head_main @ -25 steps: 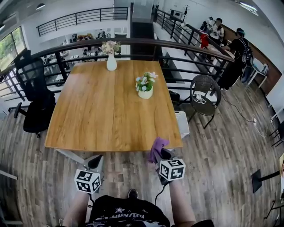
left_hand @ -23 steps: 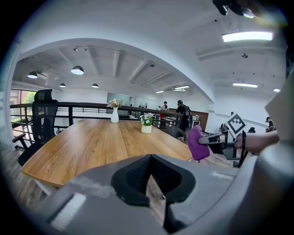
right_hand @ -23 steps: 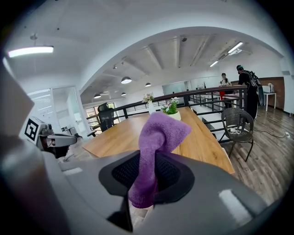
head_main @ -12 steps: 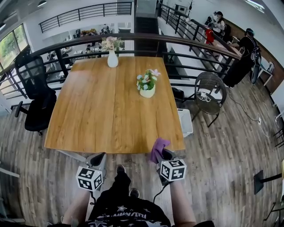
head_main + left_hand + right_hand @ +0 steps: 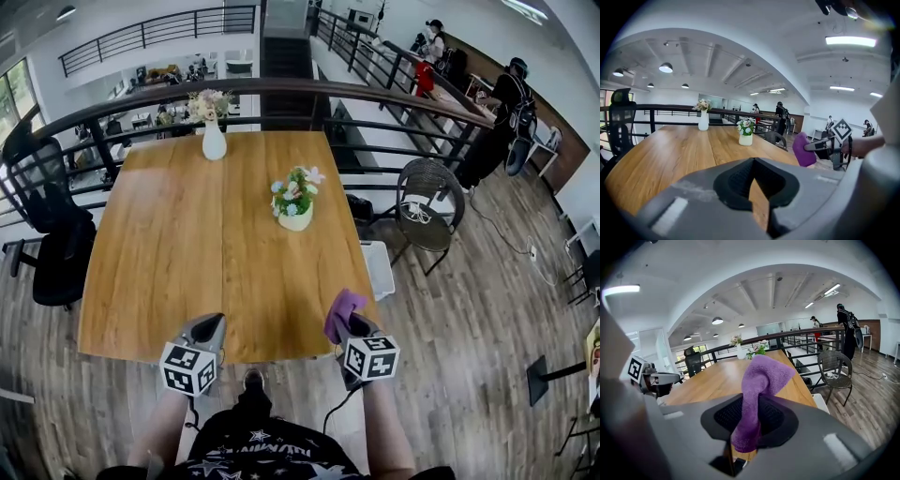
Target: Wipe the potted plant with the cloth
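A small potted plant (image 5: 294,202) with pale flowers in a cream pot stands right of the wooden table's (image 5: 159,272) middle; it shows far off in the left gripper view (image 5: 745,132) and behind the cloth in the right gripper view (image 5: 758,349). A purple cloth (image 5: 341,312) is pinched in my right gripper (image 5: 349,323), which is shut on it over the table's near right edge; the cloth (image 5: 757,394) sticks up between the jaws. My left gripper (image 5: 208,330) is shut with nothing in it at the near edge. The cloth (image 5: 804,149) also appears at the right of the left gripper view.
A white vase of flowers (image 5: 213,127) stands at the table's far edge by a black railing (image 5: 281,89). A black office chair (image 5: 47,225) is at the left, a wicker chair (image 5: 427,204) and a white bin (image 5: 378,267) at the right. People stand far right (image 5: 502,117).
Both grippers have come forward from short of the table to over its near edge. The table and plant now sit closer and further left in the head view.
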`<state>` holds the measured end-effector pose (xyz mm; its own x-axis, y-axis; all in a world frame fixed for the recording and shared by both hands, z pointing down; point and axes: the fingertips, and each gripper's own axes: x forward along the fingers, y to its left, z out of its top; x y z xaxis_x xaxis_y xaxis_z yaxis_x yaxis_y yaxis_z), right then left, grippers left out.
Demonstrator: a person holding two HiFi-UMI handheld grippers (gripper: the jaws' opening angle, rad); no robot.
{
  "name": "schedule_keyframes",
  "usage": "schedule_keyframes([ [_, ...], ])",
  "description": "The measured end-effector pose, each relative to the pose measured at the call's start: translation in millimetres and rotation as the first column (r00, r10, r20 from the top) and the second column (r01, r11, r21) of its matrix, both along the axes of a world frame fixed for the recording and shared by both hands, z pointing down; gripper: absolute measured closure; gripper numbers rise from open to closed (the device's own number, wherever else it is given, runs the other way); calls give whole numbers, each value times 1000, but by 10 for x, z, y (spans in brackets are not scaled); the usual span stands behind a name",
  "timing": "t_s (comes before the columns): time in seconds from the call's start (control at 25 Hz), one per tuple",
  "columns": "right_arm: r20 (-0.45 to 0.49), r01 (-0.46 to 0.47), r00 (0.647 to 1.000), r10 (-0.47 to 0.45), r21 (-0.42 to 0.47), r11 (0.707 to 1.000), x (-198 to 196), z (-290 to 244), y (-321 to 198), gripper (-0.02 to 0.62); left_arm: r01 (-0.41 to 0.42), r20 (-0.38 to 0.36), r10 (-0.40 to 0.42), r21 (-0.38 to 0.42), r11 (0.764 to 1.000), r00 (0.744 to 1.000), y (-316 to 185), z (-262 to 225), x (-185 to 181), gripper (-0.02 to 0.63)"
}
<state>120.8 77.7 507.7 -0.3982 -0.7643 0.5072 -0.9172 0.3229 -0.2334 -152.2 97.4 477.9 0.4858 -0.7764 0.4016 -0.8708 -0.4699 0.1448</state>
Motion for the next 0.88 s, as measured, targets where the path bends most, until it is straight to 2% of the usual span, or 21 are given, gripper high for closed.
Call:
schedule_keyframes([
  [0.36, -12, -39, 999, 39, 4, 999, -102, -64, -755, 509, -52, -10, 53, 31, 998, 999, -977, -124, -60, 605],
  [0.88, -84, -93, 992, 92, 2, 996, -127, -154, -1433, 509, -147, -45, 149, 49, 988, 988, -1921, -58, 69, 605],
])
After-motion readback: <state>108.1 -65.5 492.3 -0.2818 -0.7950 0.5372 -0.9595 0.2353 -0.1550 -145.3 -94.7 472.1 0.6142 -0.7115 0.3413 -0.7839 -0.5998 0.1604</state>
